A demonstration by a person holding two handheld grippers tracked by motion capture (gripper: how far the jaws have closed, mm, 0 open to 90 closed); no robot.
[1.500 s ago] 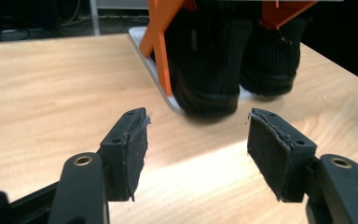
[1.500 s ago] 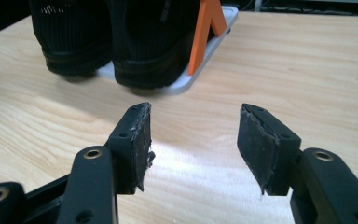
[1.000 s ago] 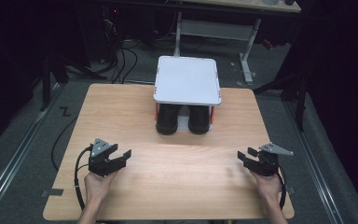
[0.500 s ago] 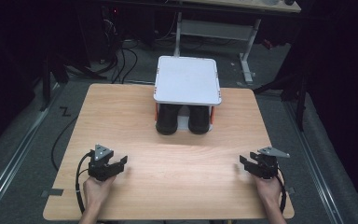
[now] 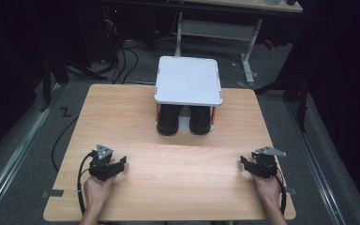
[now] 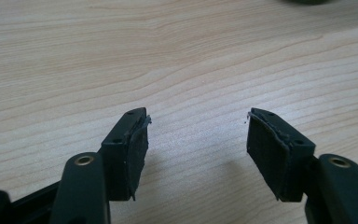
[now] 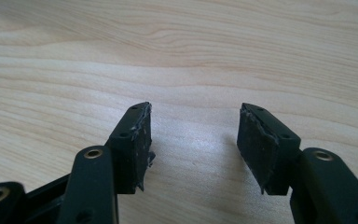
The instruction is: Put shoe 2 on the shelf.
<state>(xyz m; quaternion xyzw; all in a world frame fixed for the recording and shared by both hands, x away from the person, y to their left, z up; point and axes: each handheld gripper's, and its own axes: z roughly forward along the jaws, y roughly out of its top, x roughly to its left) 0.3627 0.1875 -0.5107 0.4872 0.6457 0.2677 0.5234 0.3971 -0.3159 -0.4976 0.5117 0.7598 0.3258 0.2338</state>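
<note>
Pale wood-grain table (image 5: 178, 159) across the high view, squared edges all in frame, near edge partly cut by the bottom border. At the far middle, a white flat-topped stand (image 5: 188, 80) with orange showing at its sides; beneath its front lip two dark rounded objects (image 5: 183, 121), side by side, upper parts hidden under the top, kind hard to make out. Wide bare wood from those objects down to the near edge. Left gripper (image 5: 118, 163) near the front-left corner, held in a left hand (image 5: 96, 190), grey three-cornered plate on top, black cable looping off toward the table's left edge; jaws apart, nothing between. Right gripper (image 5: 244, 163) near the front-right corner in a right hand (image 5: 267, 187), wrist cut off at the bottom border; jaws spread, empty. Both grippers well apart from each other and from the stand. Surroundings dark: cables on grey floor, legs of another desk behind, little else legible.

Left gripper view: left gripper (image 6: 196, 128) low over bare wood, jaws parted with plain grain between, rubber pads (image 6: 137, 149) frayed at the edges. Sliver of something dark cut off at the top edge, not identifiable.

Right gripper view: right gripper (image 7: 193, 122) likewise over bare table, jaws standing wide, holding nothing, pad (image 7: 256, 144) edges ragged. Open wood ahead to the top of frame.
</note>
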